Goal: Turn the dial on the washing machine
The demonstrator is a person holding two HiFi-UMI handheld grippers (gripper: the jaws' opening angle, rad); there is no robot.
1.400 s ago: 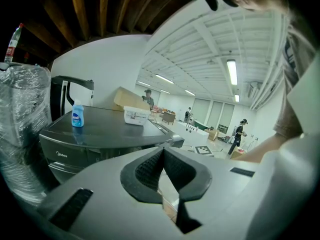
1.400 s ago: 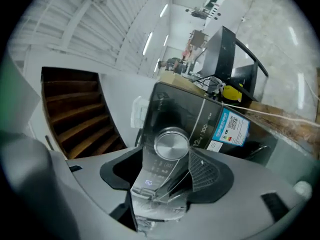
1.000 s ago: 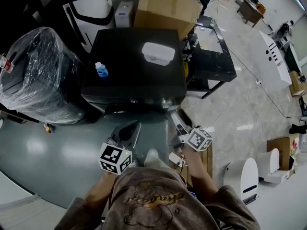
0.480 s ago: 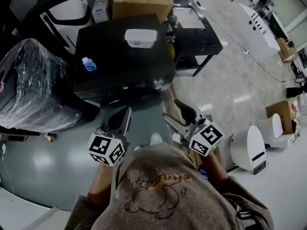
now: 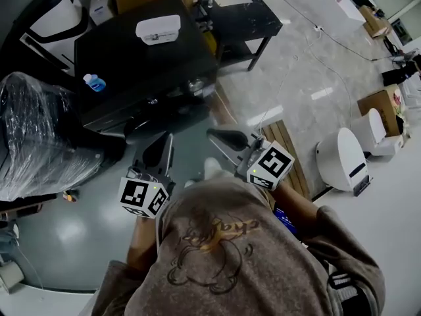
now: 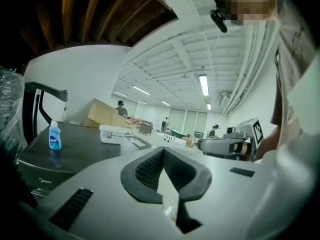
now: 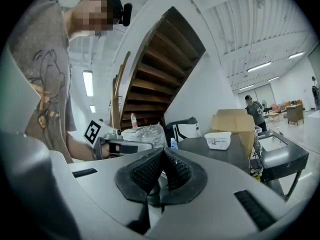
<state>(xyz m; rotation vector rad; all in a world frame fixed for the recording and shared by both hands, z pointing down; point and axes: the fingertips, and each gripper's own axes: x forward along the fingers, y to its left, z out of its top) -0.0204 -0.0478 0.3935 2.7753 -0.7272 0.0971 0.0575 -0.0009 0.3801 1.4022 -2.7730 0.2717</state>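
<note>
The jaws of the right gripper (image 5: 214, 135) have just pressed together on nothing, those of the left gripper (image 5: 168, 140) meet empty too, and both hang well apart from the washing machine (image 5: 145, 58), whose dial (image 5: 195, 85), seemingly the shiny knob at its front edge, nothing grips.

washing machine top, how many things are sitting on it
2. A blue bottle stands near the left edge of the washing machine, and a white box sits toward its back. None seem hidden.
</note>
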